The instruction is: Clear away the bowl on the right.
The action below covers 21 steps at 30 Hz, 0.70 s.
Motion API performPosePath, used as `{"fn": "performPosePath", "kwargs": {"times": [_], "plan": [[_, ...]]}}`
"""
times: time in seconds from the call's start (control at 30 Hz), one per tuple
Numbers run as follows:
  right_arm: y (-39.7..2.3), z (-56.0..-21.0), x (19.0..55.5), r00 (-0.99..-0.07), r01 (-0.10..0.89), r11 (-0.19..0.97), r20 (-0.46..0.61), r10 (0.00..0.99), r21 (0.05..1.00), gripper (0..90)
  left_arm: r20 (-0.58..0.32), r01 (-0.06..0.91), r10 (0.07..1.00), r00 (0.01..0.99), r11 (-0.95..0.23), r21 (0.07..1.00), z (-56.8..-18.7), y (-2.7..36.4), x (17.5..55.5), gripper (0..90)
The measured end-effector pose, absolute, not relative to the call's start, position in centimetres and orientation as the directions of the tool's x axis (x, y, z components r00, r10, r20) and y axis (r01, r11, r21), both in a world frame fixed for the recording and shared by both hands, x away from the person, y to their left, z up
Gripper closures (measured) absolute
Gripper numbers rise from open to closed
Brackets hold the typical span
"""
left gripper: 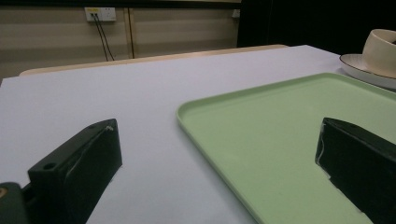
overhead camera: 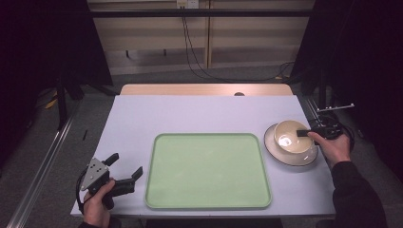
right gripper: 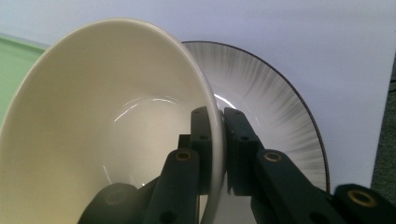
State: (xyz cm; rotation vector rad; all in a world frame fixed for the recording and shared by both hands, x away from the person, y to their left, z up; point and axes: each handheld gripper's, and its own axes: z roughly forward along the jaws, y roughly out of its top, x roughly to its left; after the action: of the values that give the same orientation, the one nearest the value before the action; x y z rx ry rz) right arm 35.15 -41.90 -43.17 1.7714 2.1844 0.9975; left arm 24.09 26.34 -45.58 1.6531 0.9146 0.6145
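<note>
— What was the right tool (overhead camera: 304, 133) doing when you looked?

— It was clenched on the rim of the cream bowl (overhead camera: 292, 137). In the right gripper view one jaw sat inside the bowl (right gripper: 107, 126) and the other outside, with the wall pinched between them. The right hand (overhead camera: 335, 146) held it near the desk's right edge.

— And where was the bowl?

— On the plate (overhead camera: 273, 148), a pale one with a dark rim, close to the right edge of the desk (overhead camera: 204, 114), just beside the tray. From the right gripper view the bowl looked tipped relative to the plate (right gripper: 275, 98), though that camera turns with the hand, so I could not tell whether it was really tilted or lifted off.

— The tray?

— A light green tray (overhead camera: 208, 170) lay in the middle toward the near edge of the desk, with nothing on it.

— What about the other side?

— The left tool (overhead camera: 124, 168) was released, its two black jaws spread wide with nothing between them. The left hand (overhead camera: 98, 202) held it at the near left corner of the desk, just left of the tray. In the left gripper view the tray (left gripper: 289, 135) stretched away past the right jaw, and the bowl (left gripper: 382, 51) on its plate (left gripper: 359, 70) showed far off at the right.

— Were the two tools near each other?

— No, well apart, with the whole tray between them.
</note>
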Motion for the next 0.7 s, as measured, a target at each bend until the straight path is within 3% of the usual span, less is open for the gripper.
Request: {"fn": "performPosePath", "kwargs": {"times": [0.7], "plan": [[-42.6,-41.4,34.1,-0.314,0.758,0.029,0.326,0.892,0.652,83.7,-0.058,0.255,0.821,0.568,-0.109,0.961,-45.6,26.4,24.1,0.4]]}}
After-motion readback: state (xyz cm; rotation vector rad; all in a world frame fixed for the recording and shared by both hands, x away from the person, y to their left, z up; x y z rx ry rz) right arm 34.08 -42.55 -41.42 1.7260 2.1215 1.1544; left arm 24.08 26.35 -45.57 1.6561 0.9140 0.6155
